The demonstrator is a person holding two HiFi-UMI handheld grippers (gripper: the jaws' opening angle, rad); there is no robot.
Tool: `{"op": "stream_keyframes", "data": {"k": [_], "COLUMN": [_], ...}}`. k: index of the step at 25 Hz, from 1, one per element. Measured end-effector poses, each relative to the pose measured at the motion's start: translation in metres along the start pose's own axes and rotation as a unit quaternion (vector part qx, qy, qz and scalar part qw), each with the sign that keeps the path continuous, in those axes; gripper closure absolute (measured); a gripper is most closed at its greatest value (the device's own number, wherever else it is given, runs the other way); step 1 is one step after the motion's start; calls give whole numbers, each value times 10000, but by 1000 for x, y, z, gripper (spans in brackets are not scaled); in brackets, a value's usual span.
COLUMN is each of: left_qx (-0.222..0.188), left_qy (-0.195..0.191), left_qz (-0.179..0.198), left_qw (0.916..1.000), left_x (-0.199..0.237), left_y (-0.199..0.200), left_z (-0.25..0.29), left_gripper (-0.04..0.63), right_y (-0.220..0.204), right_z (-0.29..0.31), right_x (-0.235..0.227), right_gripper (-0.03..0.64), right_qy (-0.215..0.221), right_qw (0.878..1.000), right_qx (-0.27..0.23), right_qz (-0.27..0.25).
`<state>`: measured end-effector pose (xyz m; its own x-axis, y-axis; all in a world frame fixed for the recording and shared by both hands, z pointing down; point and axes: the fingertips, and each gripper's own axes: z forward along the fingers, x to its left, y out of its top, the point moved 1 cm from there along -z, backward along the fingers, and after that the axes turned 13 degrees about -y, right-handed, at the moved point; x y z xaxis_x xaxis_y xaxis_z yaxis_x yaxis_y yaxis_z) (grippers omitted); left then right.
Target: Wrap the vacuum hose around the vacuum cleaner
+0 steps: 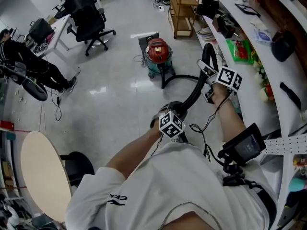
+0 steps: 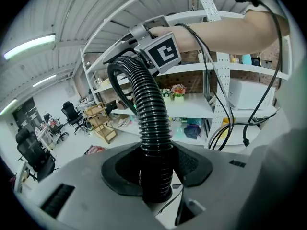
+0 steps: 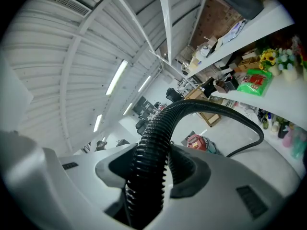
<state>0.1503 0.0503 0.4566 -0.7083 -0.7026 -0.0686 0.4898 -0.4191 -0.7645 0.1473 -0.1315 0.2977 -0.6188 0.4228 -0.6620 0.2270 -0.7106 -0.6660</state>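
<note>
Pale, glossy floor [image 1: 115,99] stretches down this workshop. White shelves [image 1: 276,87] crowded with oddments line the right side, and a black office chair [image 1: 90,20] and a wooden cart [image 1: 181,8] stand at the far end. The vacuum cleaner [image 1: 158,55], red on top and teal below, stands upright on the floor near the cart, well apart from the person.

Its black ribbed vacuum hose [image 1: 193,95] leaves the base, curves across the floor and rises in an arch to the shelf side. The right hand-held gripper [image 3: 147,176] is clenched on the hose just below the arch, with the ribs pressed between both pads. From there the hose slopes down to the left hand-held gripper [image 2: 156,174], held close to the person's chest, which is likewise clamped round it. The stretch between the two grippers hangs clear of the floor.
</note>
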Motion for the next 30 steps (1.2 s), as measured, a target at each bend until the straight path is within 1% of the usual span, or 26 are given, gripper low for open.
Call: {"op": "stream_keyframes", "data": {"k": [5, 10, 13, 21, 26, 30], "left_qx": [37, 66, 101, 37, -15, -94], "left_qy": [87, 186, 185, -21, -241, -342], "left_qz": [-67, -176, -209, -318, -435, -502], "left_qw": [9999, 9997, 9996, 9995, 9988, 9981], "left_x": [46, 89, 107, 162, 206, 251], "left_y": [14, 21, 23, 28, 22, 22], "left_z": [18, 36, 43, 57, 59, 52], "left_gripper": [434, 434, 434, 434, 434, 434], "right_y": [32, 55, 63, 87, 98, 113], "right_z": [43, 85, 104, 165, 215, 259], "right_x": [-9, -16, -18, -23, -18, -2], "right_gripper": [422, 422, 422, 422, 420, 420], "right_qy": [102, 194, 199, 97, -28, -103], "right_qw": [9998, 9994, 9990, 9982, 9979, 9976], "right_qx": [142, 269, 355, 503, 546, 559], "right_qz": [-54, -134, -170, -313, -338, -387]}}
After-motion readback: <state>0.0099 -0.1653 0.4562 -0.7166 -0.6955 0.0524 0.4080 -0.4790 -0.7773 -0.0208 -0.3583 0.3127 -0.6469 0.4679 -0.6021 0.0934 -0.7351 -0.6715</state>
